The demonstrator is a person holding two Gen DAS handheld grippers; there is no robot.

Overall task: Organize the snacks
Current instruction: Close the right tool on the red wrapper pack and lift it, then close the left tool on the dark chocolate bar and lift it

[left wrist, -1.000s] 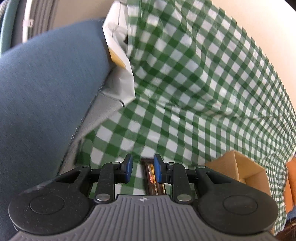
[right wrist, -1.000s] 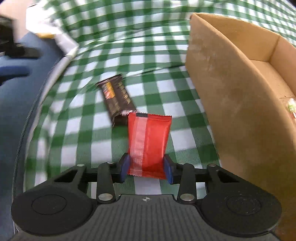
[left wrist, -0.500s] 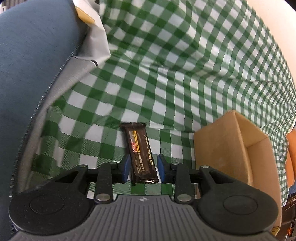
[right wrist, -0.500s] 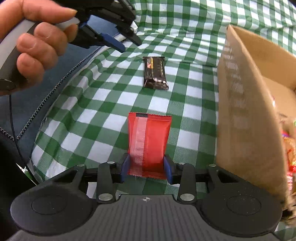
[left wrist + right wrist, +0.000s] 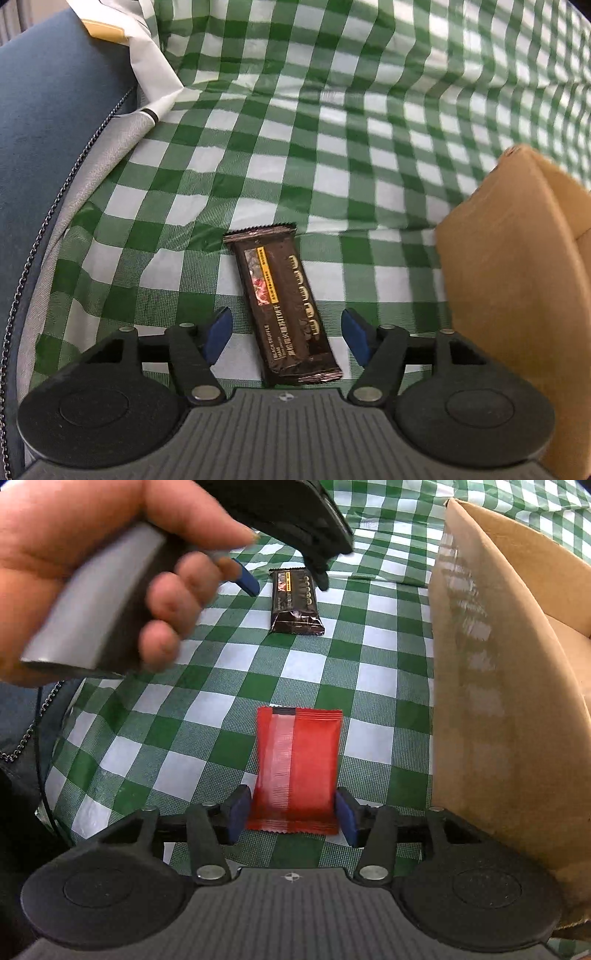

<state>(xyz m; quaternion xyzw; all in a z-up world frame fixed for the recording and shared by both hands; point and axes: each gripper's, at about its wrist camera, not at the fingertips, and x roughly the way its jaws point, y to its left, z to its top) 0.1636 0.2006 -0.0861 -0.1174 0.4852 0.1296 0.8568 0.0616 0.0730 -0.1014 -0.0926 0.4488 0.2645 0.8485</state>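
Green-checked cloth is carrying the sorting: right gripper (image 5: 291,812) is clamping a red packet (image 5: 297,768) beside the cardboard box (image 5: 491,709) at 3 o'clock — likely boxing comes next — while left gripper (image 5: 286,334), spread apart, is straddling a dark bar (image 5: 284,306), needing only to close.

The cardboard box (image 5: 517,280) is walling off the right; bare checked cloth (image 5: 295,147) is lying open far and left (blue cushion (image 5: 48,147) bordering it).

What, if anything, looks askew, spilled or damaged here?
Nothing is spilled or visibly damaged. The dark snack bar lies slightly skewed between the open left gripper fingers, on the rumpled checked cloth. The right gripper holds the red packet beside the cardboard box.
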